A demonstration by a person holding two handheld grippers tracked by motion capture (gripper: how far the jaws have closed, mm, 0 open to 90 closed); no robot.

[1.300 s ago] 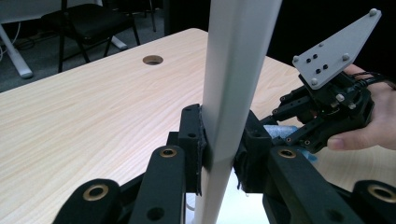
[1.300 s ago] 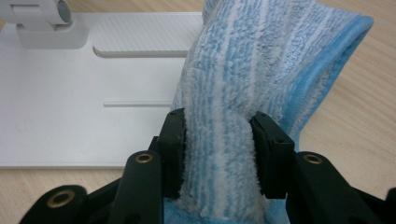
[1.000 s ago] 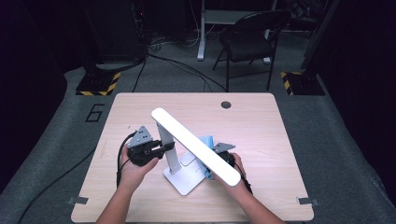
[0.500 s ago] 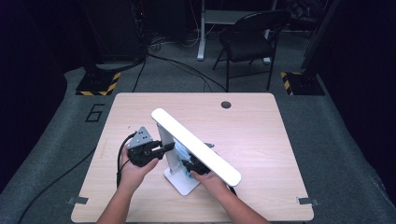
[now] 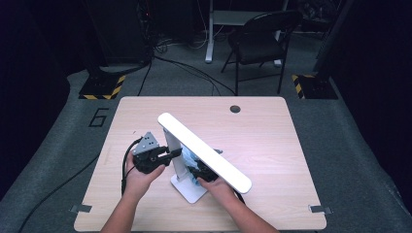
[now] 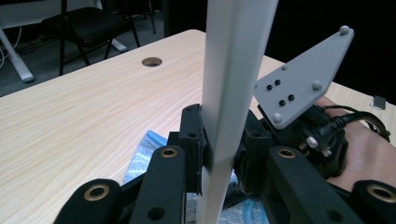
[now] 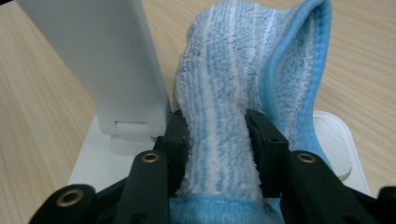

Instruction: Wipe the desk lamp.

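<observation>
Step in hand, as I read it: wiping down the desk lamp, one gripper steadying, the other cleaning.

Left gripper: jaws pressed onto the lamp's upright post, one pad on each side, post running straight up between them. Solid brace.

Right gripper: jaws pinching a bunched fold of the blue-and-white striped cloth. The cloth stands up out of the jaws, its blue hem curling over on the right jaw's side. Just beyond the left jaw sits the post's foot with its hinge block; the white base plate lies under and ahead of both jaws.

High view: right gripper sits low beside the post, under the long light bar, table below.

Next move likely calls for pushing the cloth against the post foot or base and dragging it along, left-hand clamp unchanged so the lamp doesn't skate. Watch the bar overhead when lifting.

Containers: none on the table.
</observation>
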